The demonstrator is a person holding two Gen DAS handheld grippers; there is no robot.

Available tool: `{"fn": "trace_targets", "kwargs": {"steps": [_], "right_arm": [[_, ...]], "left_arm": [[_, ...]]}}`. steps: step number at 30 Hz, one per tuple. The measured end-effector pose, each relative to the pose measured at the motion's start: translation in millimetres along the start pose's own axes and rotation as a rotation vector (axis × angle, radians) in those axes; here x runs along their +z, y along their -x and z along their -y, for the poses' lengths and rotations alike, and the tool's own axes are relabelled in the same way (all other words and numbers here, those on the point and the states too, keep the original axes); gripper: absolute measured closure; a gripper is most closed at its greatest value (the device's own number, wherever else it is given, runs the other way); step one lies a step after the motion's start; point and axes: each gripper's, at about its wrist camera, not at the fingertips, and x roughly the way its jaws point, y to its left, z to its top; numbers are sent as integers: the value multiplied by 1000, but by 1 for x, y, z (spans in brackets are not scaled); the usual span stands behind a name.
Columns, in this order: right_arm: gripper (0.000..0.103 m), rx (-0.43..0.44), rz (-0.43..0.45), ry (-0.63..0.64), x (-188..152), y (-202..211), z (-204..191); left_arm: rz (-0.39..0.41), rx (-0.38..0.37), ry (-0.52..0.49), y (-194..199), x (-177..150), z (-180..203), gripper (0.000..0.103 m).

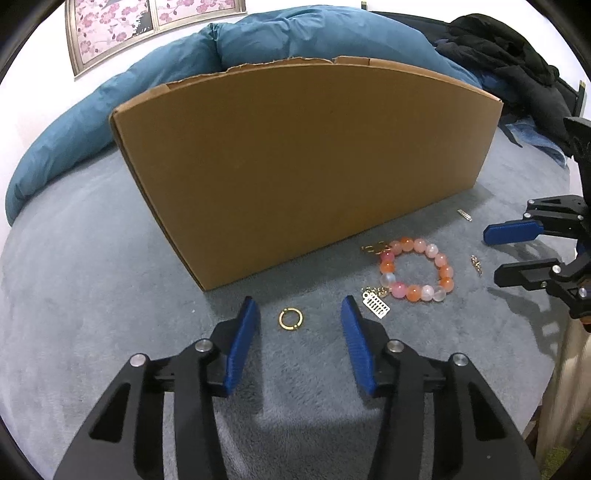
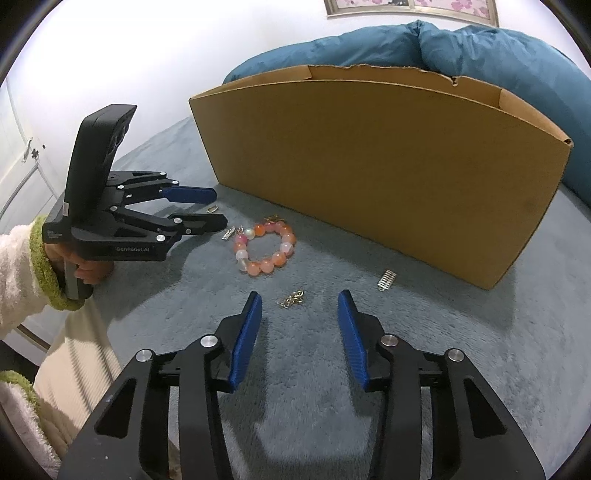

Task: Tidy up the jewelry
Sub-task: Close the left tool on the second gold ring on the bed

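A pink and orange bead bracelet [image 1: 416, 269] lies on the grey blanket in front of a brown cardboard box [image 1: 306, 162]; it also shows in the right wrist view [image 2: 265, 246]. A gold ring [image 1: 290, 319] lies between the tips of my open, empty left gripper [image 1: 300, 314]. A silver tag [image 1: 376, 304] lies next to the bracelet. A small gold chain piece [image 2: 291, 298] lies between the tips of my open, empty right gripper [image 2: 300, 308]. A small silver comb piece [image 2: 386, 279] lies near the box [image 2: 369, 177].
A blue duvet [image 1: 155, 92] is piled behind the box. Dark clothes [image 1: 509, 59] lie at the far right. A framed blossom picture [image 1: 122, 26] hangs on the wall. The bed edge falls away at the right in the left wrist view.
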Motion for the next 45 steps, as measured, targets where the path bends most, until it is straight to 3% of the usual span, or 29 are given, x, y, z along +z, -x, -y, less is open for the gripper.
{"fn": "trace_targets", "kwargs": {"steps": [11, 16, 27, 34, 45], "right_arm": [[66, 7, -6, 1, 6, 3, -5], [66, 7, -9, 6, 9, 9, -8], [66, 0, -14, 32, 12, 9, -11], [66, -2, -12, 40, 15, 5, -12], [66, -17, -33, 81, 10, -4, -14]], "left_arm": [[-33, -41, 5, -10, 2, -4, 69], [-33, -49, 17, -8, 1, -8, 78], [-24, -52, 29, -5, -1, -11, 87], [-6, -38, 9, 4, -2, -15, 99], [12, -18, 1, 9, -3, -9, 101]]}}
